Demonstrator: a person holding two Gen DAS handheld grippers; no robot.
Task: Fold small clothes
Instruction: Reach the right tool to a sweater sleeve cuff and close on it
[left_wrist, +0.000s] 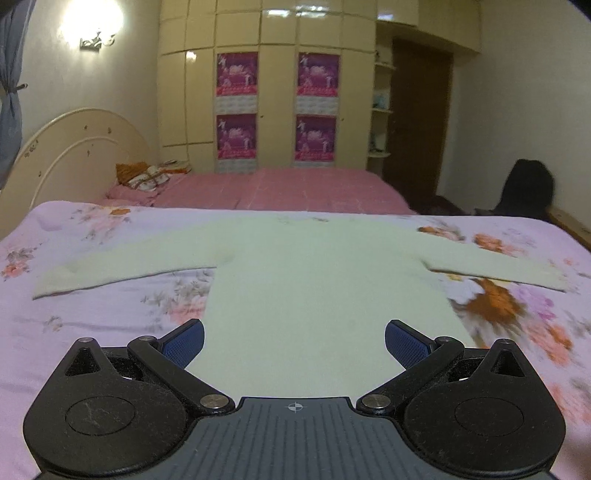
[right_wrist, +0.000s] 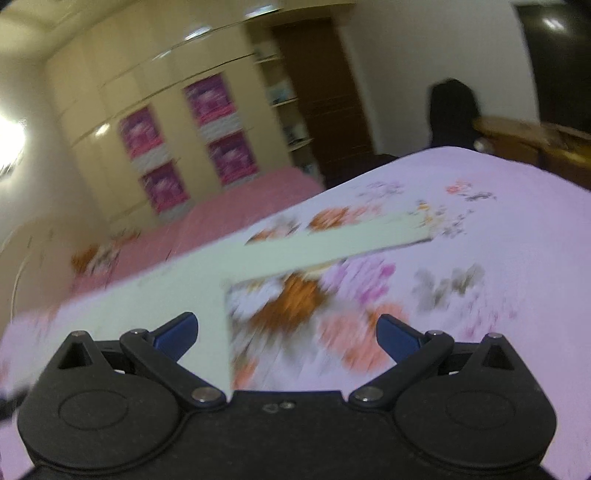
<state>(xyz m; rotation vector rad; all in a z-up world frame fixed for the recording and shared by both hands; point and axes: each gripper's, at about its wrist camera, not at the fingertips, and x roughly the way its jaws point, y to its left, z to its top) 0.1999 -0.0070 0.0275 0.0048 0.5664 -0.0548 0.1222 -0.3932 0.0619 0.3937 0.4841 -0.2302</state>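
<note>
Left gripper gapes wide and empty, sweater hem between its fingers; right gripper, equally wide and empty, has the sweater's side edge just inside its left finger.

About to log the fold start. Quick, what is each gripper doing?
Left gripper: open, holding nothing, over the sweater.
Right gripper: open, holding nothing.
</note>
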